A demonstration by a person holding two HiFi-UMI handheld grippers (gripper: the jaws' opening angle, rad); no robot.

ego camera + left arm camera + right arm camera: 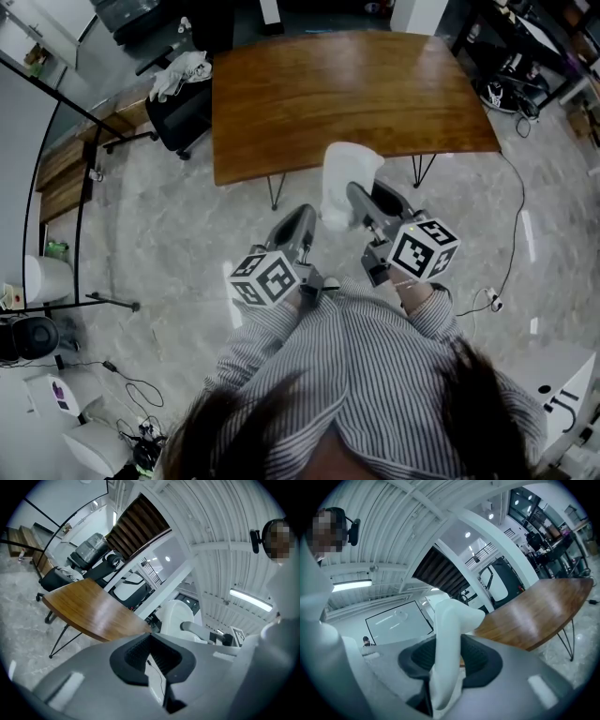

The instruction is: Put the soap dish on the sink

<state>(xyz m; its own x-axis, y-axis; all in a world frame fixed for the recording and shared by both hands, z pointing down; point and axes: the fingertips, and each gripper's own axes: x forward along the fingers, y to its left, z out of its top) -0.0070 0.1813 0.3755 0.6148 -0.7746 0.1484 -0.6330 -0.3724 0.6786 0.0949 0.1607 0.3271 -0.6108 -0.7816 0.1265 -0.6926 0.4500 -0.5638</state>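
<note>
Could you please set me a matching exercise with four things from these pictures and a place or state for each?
Things:
1. soap dish
2. left gripper
3. wooden table
4. black chair

Places or states:
A. beside the table's left edge in the head view, with a white cloth on it
B. shut, nothing between its jaws
C. clamped in the right gripper
D. standing on thin dark legs, ahead of both grippers

Pairs: 1-C, 2-B, 3-D, 4-A

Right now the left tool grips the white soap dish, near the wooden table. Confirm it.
Not the left: the right tool grips the white soap dish, near the wooden table. The right gripper view shows it clamped between the jaws; the left tool holds nothing.
</note>
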